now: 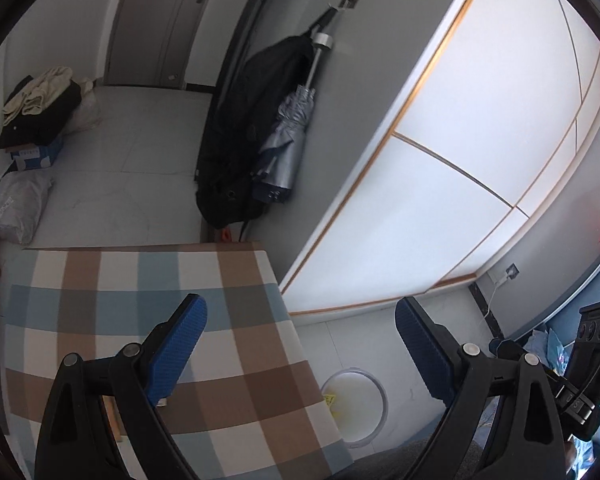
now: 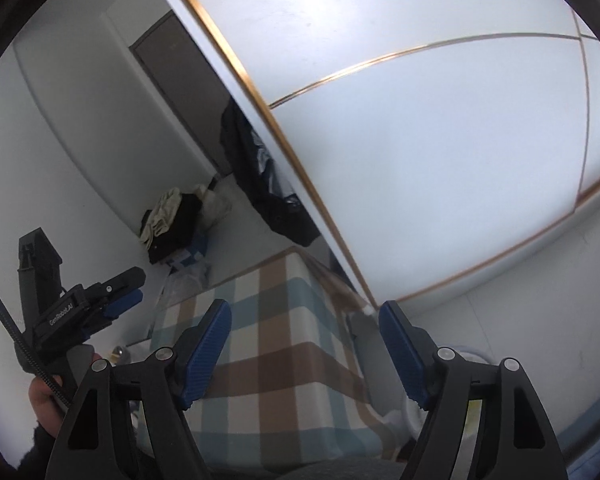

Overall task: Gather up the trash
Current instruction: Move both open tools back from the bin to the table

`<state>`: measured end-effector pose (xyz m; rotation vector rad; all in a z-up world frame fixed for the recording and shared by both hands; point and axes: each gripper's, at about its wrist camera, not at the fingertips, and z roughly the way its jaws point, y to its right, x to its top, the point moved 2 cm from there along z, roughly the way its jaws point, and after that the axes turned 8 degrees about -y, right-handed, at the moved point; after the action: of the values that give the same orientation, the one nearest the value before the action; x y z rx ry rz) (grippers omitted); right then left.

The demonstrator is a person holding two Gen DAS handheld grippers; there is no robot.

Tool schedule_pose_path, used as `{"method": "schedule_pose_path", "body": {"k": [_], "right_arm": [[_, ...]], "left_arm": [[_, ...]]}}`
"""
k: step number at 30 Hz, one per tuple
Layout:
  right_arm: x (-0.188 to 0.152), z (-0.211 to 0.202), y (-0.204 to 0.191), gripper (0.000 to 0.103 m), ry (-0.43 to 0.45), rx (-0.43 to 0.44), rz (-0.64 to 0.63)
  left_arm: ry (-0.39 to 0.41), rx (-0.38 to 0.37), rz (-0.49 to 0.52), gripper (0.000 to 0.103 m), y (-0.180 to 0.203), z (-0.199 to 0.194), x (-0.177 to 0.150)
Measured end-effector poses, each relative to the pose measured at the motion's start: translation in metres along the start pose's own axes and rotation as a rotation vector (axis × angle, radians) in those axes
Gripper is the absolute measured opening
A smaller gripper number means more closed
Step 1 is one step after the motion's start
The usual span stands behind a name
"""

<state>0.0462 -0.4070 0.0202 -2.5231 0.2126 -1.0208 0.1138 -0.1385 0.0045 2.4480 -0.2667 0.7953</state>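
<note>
My left gripper [image 1: 300,320] is open and empty, held above a table with a checked cloth [image 1: 140,320]. A white round bin [image 1: 356,408] with a pale liner stands on the floor to the right of the table, below and between the blue fingertips. My right gripper [image 2: 305,328] is open and empty, above the same checked table [image 2: 276,344]. The left gripper also shows in the right wrist view [image 2: 128,292] at the left, held by a hand. The right gripper's body shows at the right edge of the left wrist view [image 1: 592,360]. No loose trash shows.
A white wardrobe with gold trim [image 1: 480,140] stands to the right. A black bag and a grey folded umbrella [image 1: 284,148] hang on the wall beyond the table. Clothes on boxes [image 1: 40,112] and a plastic bag [image 1: 16,204] lie on the floor at the left.
</note>
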Motion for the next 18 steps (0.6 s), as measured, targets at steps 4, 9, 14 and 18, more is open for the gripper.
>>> {"method": "schedule_pose_path", "body": {"k": [4,9,14,18], "right_arm": [[0.002,0.011,-0.045,0.077,0.012,0.054,-0.062],[-0.005,0.036,-0.091,0.078,0.008,0.103,-0.118],[-0.017,0.07,-0.127,0.08,-0.018,0.13,-0.158],[-0.029,0.1,-0.148,0.08,-0.068,0.133,-0.187]], "left_arm": [[0.076,0.07,-0.019,0.093,-0.026,-0.031,0.003],[0.135,0.13,-0.064,0.093,-0.064,-0.057,0.0],[0.152,0.193,-0.099,0.093,-0.095,-0.062,-0.007],[0.134,0.226,-0.142,0.093,-0.123,-0.061,-0.019]]}}
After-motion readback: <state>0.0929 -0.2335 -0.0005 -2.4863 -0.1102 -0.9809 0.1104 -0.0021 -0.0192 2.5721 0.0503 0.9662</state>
